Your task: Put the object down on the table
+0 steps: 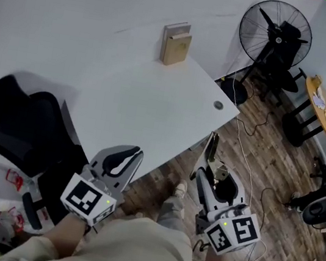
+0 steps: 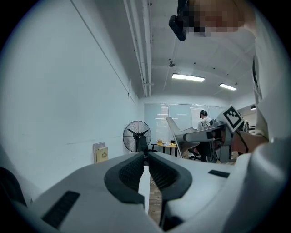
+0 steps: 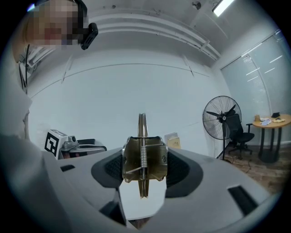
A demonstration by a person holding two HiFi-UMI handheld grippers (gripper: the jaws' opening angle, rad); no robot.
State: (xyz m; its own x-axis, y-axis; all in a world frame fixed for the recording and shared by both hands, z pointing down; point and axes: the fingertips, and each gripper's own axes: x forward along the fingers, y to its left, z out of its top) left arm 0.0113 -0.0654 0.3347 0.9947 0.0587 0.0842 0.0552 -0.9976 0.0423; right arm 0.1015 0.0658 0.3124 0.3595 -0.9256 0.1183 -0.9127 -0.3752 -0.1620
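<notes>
My right gripper is shut on a brass-coloured metal spring clip, whose long thin blades stick out ahead of the jaws. It hangs over the wooden floor, just off the near right edge of the white table. In the right gripper view the clip sits upright between the pads, spring facing me, with the gripper closed around it. My left gripper is at the table's front edge, shut with nothing in it. The left gripper view shows the left gripper with its jaws together.
Two books stand at the table's far edge, and a cable hole is near its right corner. A black office chair is at the left. A standing fan and a round wooden table are at the right, with cables on the floor.
</notes>
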